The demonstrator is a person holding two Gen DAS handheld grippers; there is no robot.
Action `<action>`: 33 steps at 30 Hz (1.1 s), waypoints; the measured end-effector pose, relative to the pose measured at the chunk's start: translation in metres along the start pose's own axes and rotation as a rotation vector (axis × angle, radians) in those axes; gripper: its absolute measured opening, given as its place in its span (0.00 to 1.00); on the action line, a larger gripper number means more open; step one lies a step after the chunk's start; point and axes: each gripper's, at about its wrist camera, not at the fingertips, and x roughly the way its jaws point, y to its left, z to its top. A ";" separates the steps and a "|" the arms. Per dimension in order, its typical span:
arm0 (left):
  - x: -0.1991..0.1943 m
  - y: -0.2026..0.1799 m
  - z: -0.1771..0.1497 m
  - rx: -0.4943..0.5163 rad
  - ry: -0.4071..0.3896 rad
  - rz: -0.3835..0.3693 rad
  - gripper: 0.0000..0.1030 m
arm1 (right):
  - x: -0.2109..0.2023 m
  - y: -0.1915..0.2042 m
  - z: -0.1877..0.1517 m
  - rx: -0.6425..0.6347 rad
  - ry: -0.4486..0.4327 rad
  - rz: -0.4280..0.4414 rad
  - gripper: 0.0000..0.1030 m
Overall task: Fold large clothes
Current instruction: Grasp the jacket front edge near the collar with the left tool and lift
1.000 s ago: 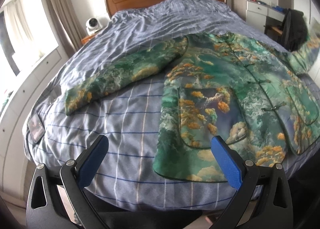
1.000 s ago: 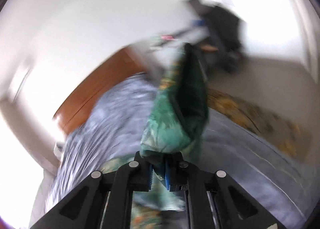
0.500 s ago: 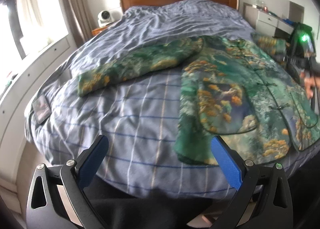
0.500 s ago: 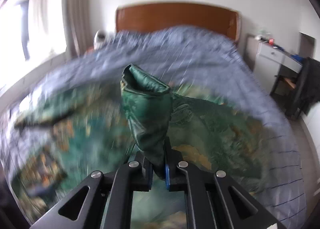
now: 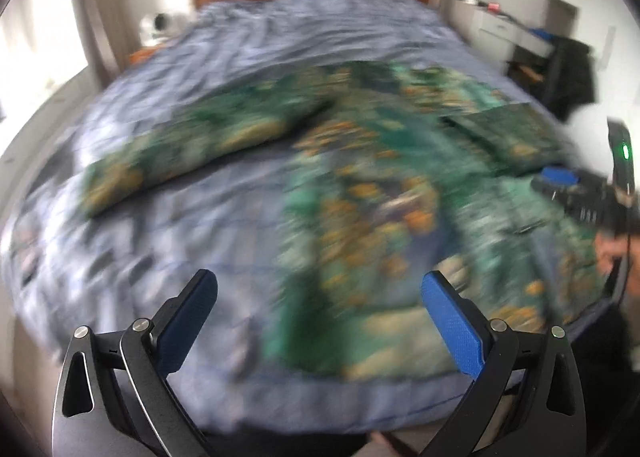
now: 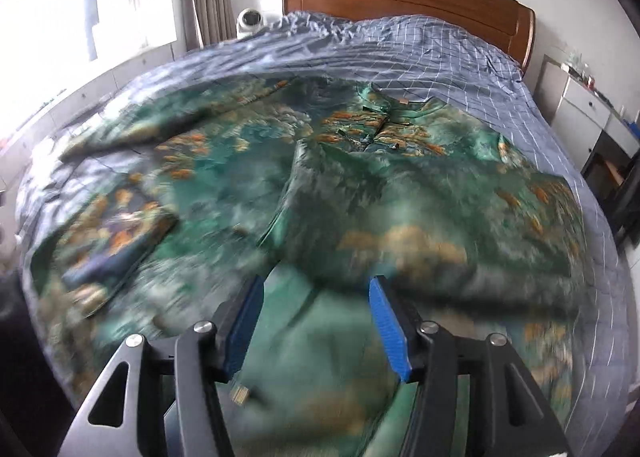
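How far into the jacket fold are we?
Done: one sleeve lies folded across the green jacket front. In hand: nothing; the right gripper is open just above the fabric, the left gripper open over the bed. Left: the other sleeve is spread out on the bedding, and the body is unfolded.

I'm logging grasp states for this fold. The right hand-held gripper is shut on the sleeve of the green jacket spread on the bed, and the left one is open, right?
Not quite. The right wrist view shows the right hand-held gripper open, its blue fingers apart above the green jacket and gripping nothing. The jacket does lie spread on the bed, and the left hand-held gripper is open.
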 end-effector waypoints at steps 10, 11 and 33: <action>0.131 -0.118 0.138 0.045 0.181 -0.459 0.94 | -0.089 -0.015 -0.059 0.125 -0.108 0.003 0.55; 0.148 -0.133 0.146 0.059 0.219 -0.450 0.92 | -0.097 -0.018 -0.064 0.138 -0.116 -0.001 0.55; 0.251 -0.151 0.232 0.032 0.171 -0.196 0.05 | -0.006 -0.236 0.033 0.244 -0.052 -0.179 0.37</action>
